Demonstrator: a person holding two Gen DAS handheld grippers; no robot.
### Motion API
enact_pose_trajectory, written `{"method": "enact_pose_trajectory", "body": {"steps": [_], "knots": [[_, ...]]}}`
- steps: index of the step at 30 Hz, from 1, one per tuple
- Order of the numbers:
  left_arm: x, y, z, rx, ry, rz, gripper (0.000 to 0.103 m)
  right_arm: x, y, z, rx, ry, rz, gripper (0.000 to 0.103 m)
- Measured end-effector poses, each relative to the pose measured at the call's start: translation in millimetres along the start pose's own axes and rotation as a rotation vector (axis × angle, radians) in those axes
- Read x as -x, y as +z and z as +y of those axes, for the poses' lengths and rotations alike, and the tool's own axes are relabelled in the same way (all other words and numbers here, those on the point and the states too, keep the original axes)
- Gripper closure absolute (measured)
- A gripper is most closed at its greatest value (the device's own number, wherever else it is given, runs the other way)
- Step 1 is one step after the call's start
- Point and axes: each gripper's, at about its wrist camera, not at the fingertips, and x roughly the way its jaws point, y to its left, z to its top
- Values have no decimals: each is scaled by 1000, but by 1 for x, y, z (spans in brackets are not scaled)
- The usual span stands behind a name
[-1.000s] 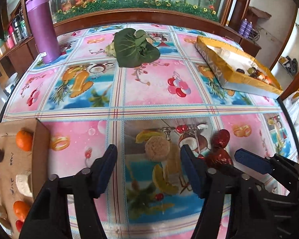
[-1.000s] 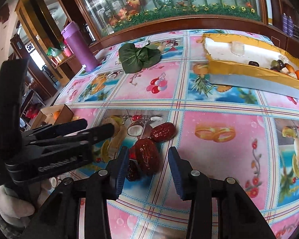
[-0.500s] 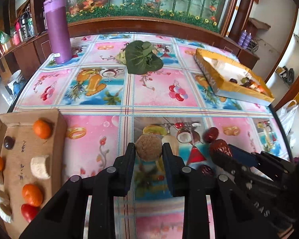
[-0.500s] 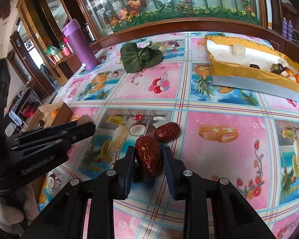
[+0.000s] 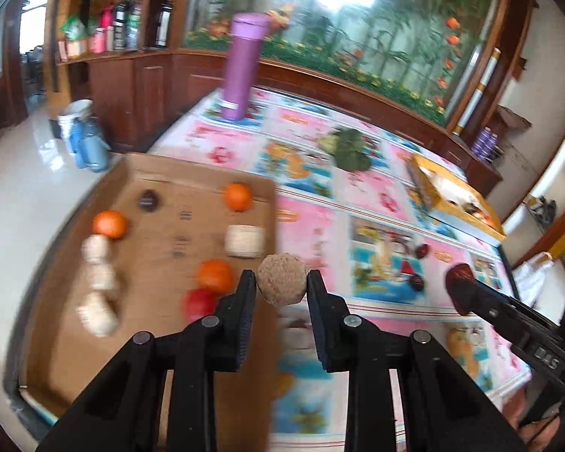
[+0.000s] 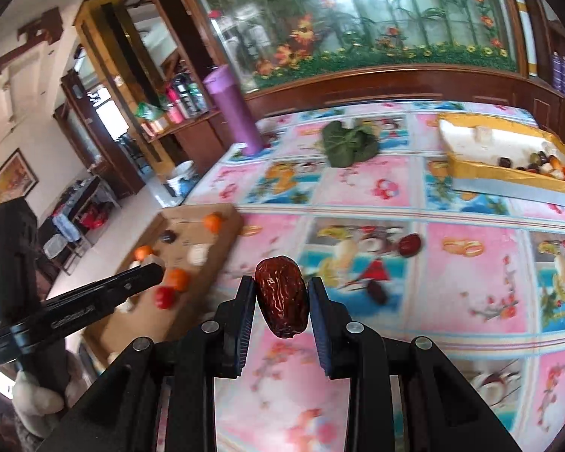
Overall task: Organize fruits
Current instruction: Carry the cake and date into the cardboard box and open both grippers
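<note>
My left gripper (image 5: 281,287) is shut on a rough tan ball (image 5: 281,279) and holds it in the air at the right edge of a brown cardboard tray (image 5: 143,320). The tray holds oranges (image 5: 109,224), pale round pieces (image 5: 244,240), a red fruit (image 5: 200,301) and a dark one (image 5: 149,200). My right gripper (image 6: 281,297) is shut on a wrinkled red date (image 6: 281,297), lifted above the table. Another red date (image 6: 410,244) and a small dark fruit (image 6: 376,292) lie on the colourful tablecloth (image 6: 471,282).
A yellow tray (image 6: 508,179) with several fruits sits at the far right. A green leaf bundle (image 6: 348,147) and a tall purple bottle (image 6: 231,109) stand at the back. The table's left edge runs beside the cardboard tray, with floor beyond.
Both grippers have lifted their fruits off the table and swung left. The left one now holds the tan ball at the cardboard tray; the right one holds the date in the air.
</note>
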Motion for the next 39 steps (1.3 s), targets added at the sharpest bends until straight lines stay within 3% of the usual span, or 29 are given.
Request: {"method": "enact_pose_trajectory", "body": {"steps": [7,12,24,31,35,39], "knots": [[1,-13,74,50,179,5,76,-37,-19,81,81,118,75,71],[-15,-18,105,89,225,49,76,-79,-32,121,156,128,164,71],[-23,-20,112,65,198,55,75,-145,-54,162,287,56,271,71],[-17,-19,112,81,192,44,52,-144,-56,170,332,40,242,69],[-6,-17,108,88,177,24,49,-139,-54,171,333,38,217,53],[11,-13,103,88,171,-15,40,-118,-46,165,312,34,161,49]]}}
